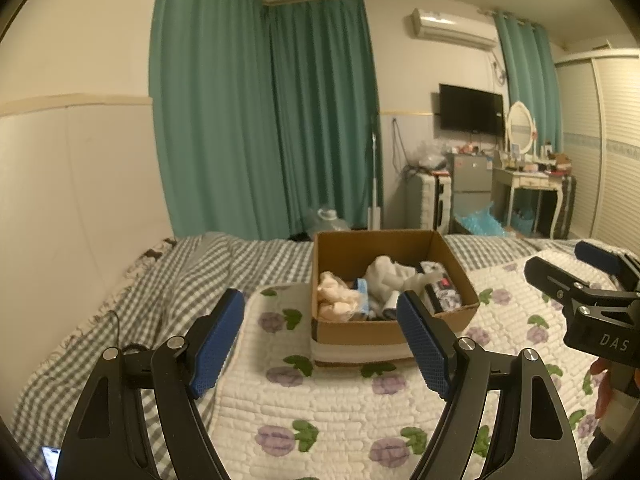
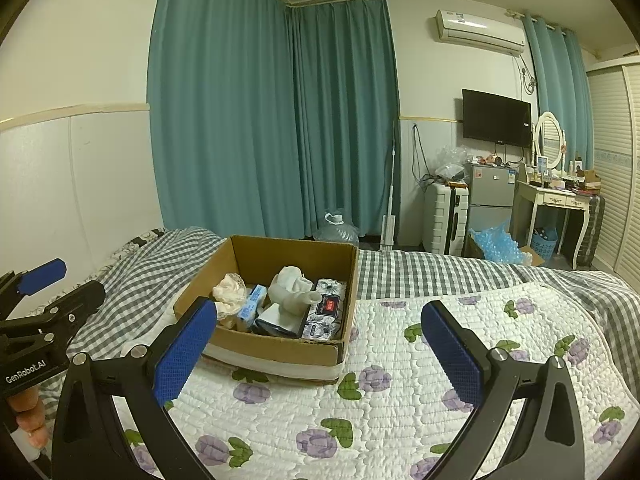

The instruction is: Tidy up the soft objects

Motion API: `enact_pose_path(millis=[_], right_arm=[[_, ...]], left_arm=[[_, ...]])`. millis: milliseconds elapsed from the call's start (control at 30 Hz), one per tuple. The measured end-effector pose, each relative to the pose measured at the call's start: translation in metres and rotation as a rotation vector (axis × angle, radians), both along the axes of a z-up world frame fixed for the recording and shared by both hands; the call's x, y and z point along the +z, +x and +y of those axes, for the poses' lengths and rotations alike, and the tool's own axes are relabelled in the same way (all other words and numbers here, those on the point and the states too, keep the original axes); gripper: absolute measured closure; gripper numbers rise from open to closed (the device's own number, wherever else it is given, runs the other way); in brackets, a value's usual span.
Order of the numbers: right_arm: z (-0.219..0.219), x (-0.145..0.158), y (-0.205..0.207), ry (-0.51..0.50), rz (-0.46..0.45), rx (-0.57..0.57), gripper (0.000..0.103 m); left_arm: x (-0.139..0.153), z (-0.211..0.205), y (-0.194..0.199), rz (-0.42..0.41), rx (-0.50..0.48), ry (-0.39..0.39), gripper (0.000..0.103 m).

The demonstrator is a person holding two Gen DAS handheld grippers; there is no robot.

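Observation:
An open cardboard box (image 1: 352,330) stands on a floral quilt (image 1: 344,404) on the bed; it also shows in the right wrist view (image 2: 280,350). Inside lie a cream cloth (image 1: 334,298), a white cloth (image 1: 386,274), a blue-white packet (image 2: 252,306) and patterned tissue packs (image 2: 326,314). My left gripper (image 1: 322,342) is open and empty, held in front of the box. My right gripper (image 2: 320,354) is open and empty, to the box's right; it also shows at the right edge of the left wrist view (image 1: 560,268).
A grey checked sheet (image 1: 160,280) covers the bed around the quilt. A wall runs along the bed's left. Beyond the bed are teal curtains (image 2: 280,120), a water jug (image 2: 336,230), a suitcase (image 2: 444,218), a small fridge (image 2: 490,196) and a dressing table (image 2: 556,204).

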State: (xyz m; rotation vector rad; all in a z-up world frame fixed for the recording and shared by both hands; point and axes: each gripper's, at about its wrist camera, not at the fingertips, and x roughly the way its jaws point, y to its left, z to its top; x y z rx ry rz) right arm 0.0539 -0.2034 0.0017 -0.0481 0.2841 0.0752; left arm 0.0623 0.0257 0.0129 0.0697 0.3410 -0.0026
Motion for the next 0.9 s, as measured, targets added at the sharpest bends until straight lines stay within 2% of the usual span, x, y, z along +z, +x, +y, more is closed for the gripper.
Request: enact_pose_path(millis=[900], right_arm=[[0.0014, -0.0036, 0.0012, 0.011, 0.000, 0.001, 0.000]], left_arm=[[-0.0036, 0.0009, -0.0034, -0.004, 0.008, 0.005, 0.023]])
